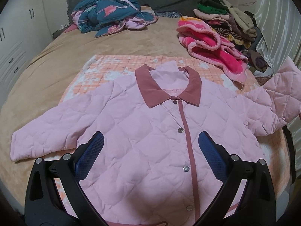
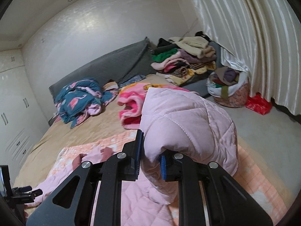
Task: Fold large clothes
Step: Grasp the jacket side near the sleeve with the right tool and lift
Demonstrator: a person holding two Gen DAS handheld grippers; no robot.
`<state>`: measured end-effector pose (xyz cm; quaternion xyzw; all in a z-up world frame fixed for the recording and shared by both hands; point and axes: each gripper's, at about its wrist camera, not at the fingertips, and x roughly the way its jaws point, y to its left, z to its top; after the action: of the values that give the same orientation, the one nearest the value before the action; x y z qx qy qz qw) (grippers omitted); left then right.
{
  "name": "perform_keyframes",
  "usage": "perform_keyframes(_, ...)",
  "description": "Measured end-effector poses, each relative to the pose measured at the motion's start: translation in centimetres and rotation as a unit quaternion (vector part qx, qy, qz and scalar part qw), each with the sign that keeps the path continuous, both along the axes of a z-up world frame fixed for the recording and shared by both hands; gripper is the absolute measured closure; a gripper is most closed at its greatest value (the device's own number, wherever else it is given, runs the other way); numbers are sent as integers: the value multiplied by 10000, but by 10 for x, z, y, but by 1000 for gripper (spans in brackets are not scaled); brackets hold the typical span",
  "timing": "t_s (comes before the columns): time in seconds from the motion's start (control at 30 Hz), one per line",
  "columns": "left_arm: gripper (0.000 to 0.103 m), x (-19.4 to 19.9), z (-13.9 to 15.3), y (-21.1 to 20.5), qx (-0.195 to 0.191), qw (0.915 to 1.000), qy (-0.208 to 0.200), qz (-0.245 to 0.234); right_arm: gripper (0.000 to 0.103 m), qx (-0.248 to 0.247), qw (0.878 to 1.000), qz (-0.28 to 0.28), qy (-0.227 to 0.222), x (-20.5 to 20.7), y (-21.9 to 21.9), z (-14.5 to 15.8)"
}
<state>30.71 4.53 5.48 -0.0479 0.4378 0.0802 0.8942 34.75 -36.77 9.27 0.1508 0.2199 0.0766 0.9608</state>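
Observation:
A pink quilted jacket with a dusty-rose collar lies face up, buttoned, on an orange checked blanket on the bed. My left gripper is open and empty, hovering over the jacket's lower front. Its left sleeve lies flat. The other sleeve is lifted at the right edge. In the right wrist view my right gripper is shut on that sleeve, which drapes over the jaws and hides the right fingertip.
A crumpled teal flamingo quilt lies at the head of the bed. A bright pink fleece blanket and a stack of clothes sit at the far right. A bag of clothes stands on the floor by the curtain.

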Motion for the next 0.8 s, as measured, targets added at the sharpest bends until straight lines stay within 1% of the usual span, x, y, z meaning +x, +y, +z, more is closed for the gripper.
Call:
perform_keyframes(0.23, 9, -5, 7, 14, -118, 9999, -107, 0, 87, -97, 9993, 350, -66, -1, 40, 9)
perform_keyframes(0.37, 9, -8, 13, 27, -198, 9996, -189, 65, 87, -26, 9978, 663, -50, 3, 66, 14)
perform_keyframes(0.5, 9, -12, 15, 38, -256, 9993, -258, 14, 87, -95, 9951, 985, -77, 5, 101, 17)
perform_keyframes(0.63, 9, -18, 11, 53, -226, 9991, -344, 114, 87, -224, 9915, 1285, -26, 8, 135, 11)
perform_keyframes(0.8, 9, -20, 1, 69, -250, 9989, -282, 291, 87, -350, 9848, 1686, 233, 12, 179, -10)
